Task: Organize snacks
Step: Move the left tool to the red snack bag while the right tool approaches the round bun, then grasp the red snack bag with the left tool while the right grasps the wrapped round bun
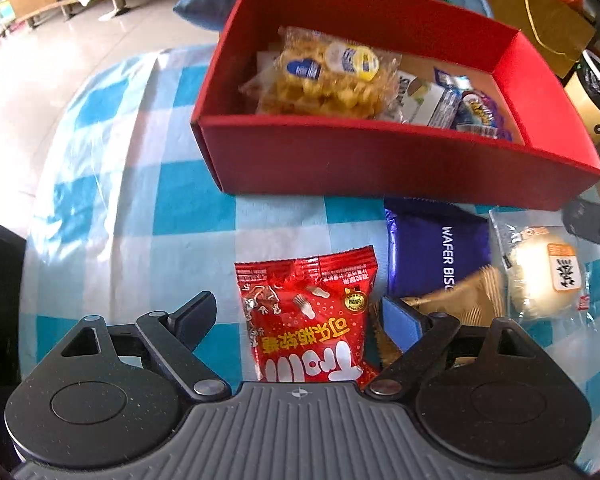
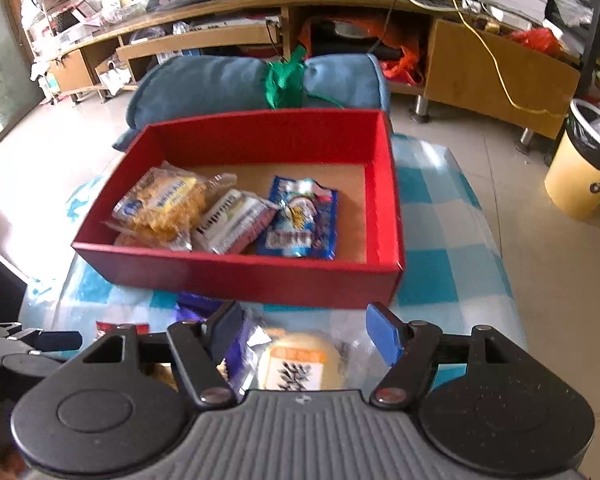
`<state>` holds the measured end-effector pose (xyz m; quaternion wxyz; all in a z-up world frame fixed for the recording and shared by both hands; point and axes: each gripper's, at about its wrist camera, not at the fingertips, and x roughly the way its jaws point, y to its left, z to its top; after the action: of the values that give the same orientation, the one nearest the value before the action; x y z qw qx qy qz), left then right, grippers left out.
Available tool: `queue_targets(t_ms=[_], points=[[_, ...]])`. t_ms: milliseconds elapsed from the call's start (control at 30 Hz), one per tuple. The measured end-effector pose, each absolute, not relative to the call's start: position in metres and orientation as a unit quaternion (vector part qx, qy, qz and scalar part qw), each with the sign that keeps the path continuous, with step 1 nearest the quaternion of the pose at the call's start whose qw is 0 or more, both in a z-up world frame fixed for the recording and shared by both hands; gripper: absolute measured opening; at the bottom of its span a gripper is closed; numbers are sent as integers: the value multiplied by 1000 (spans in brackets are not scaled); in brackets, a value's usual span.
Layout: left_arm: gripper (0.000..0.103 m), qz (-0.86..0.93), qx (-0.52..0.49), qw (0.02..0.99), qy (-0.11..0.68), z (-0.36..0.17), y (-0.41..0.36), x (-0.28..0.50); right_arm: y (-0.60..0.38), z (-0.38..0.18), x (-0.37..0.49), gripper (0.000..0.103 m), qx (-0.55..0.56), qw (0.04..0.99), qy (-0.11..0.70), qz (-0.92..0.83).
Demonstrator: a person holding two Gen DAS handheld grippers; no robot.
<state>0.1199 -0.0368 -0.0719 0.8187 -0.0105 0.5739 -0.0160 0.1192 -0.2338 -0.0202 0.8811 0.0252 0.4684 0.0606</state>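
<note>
Surface: table under a blue-and-white checked cloth (image 1: 140,200).

Container: open red cardboard box (image 1: 380,168) at the far side of the cloth. It holds 3 packets in a row: a clear bag of golden puffed snack (image 1: 324,76) at the left, a white-and-silver wrapped bar (image 2: 230,222) in the middle, a blue foil packet (image 2: 300,220) at the right. The right part of the box floor is bare.

Loose items, all on the cloth in front of the box:
- 1 red foil candy packet with white lettering (image 1: 312,320), flat.
- 1 dark blue wafer biscuit packet (image 1: 436,248), just right of the red one.
- 1 round pale bun in a clear wrapper with an orange label (image 1: 540,276), right of the wafer packet.

Left gripper (image 1: 304,312): jaws spread wide, 1 finger on each side of the red candy packet, neither pad pressing on it.

Right gripper (image 2: 304,332): jaws spread, hovering over the wrapped bun, which lies between the 2 fingers; the pads stand clear of it.
</note>
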Motion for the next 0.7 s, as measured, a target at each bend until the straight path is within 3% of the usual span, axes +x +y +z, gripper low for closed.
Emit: queue_targets(t_ms=[33,200,433,600,700], points=[[83,-12,-13,817,576,-73,-37,120,-238,-22,119,67,29,879,472,58],[72,-17,-24,814,580,-71,-34,117,-254,-27,120,67,50,873,483,43],[68,-28,-23,814,579,-66,-32,114,-244,-42,124,67,53,859,505,60],[71,-39,-10,815,579,-66,-33,110,-230,-59,134,79,40,847,526,69],[86,-38,-5,814,580,-69,-31,110,-222,-68,137,89,23,846,529,64]])
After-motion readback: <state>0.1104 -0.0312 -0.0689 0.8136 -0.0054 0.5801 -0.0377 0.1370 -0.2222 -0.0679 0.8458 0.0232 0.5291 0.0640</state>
